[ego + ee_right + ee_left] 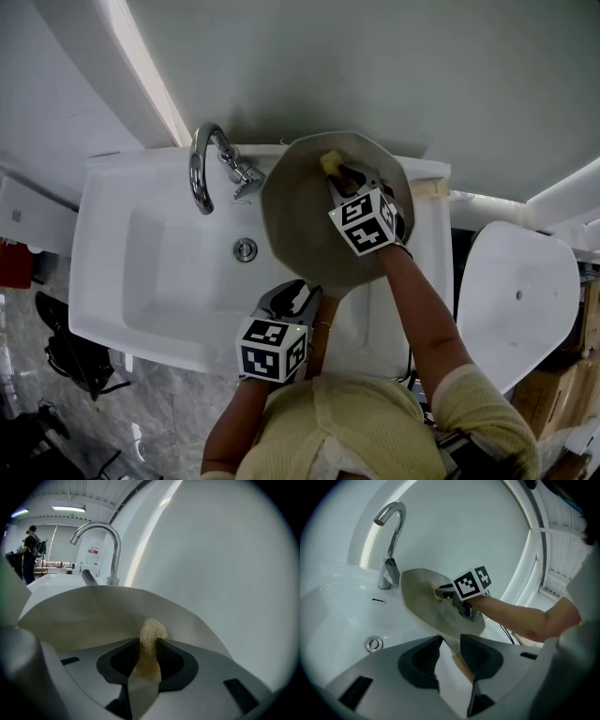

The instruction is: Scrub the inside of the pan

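A pale beige pan (pixel 300 216) is held tilted over the right part of the white sink (pixel 141 272). My left gripper (pixel 300 298) is shut on the pan's handle (pixel 453 652) at the near rim. My right gripper (pixel 345 176) is inside the pan near its far rim, shut on a yellow sponge (pixel 330 163) that touches the pan's inner surface. In the right gripper view the sponge (pixel 150 637) sticks out between the jaws against the pan wall (pixel 89 616). The left gripper view shows the pan (pixel 426 606) and the right gripper (pixel 443 592) in it.
A chrome faucet (pixel 202 164) curves over the basin just left of the pan, with the drain (pixel 245 249) below it. A white oval object (pixel 516 300) stands to the right of the sink. A wall rises behind. A person (pixel 30 550) stands far off.
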`<state>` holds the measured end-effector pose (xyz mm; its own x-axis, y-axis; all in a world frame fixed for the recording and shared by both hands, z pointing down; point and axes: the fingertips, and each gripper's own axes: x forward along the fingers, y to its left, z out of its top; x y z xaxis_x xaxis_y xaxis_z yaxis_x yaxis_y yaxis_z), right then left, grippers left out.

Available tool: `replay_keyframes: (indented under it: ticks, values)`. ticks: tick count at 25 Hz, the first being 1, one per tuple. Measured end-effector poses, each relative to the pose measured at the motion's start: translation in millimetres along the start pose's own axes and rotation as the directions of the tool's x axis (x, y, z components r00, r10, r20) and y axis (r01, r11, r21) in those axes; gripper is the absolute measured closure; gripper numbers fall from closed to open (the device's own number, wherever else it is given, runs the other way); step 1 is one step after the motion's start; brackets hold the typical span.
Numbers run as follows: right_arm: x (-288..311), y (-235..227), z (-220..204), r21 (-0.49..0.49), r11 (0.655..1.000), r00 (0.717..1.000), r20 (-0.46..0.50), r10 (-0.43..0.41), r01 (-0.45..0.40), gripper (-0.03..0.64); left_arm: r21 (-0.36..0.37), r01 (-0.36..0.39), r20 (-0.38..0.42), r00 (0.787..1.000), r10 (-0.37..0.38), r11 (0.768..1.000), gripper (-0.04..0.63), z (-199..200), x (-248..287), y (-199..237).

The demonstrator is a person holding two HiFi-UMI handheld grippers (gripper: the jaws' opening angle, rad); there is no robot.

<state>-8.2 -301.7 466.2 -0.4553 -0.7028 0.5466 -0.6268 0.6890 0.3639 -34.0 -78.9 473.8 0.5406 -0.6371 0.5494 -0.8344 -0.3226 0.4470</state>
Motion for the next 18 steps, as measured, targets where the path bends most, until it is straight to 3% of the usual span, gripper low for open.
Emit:
replay_keyframes:
  ticks: [18]
  values:
    - [5.1, 57.8, 3.8, -0.101, 0.981, 0.986, -0.010, 0.168, -0.168, 0.494, 0.001, 0.010, -0.006, 1.000, -0.010, 1.000, 0.408, -3.1, -2.2, -2.2]
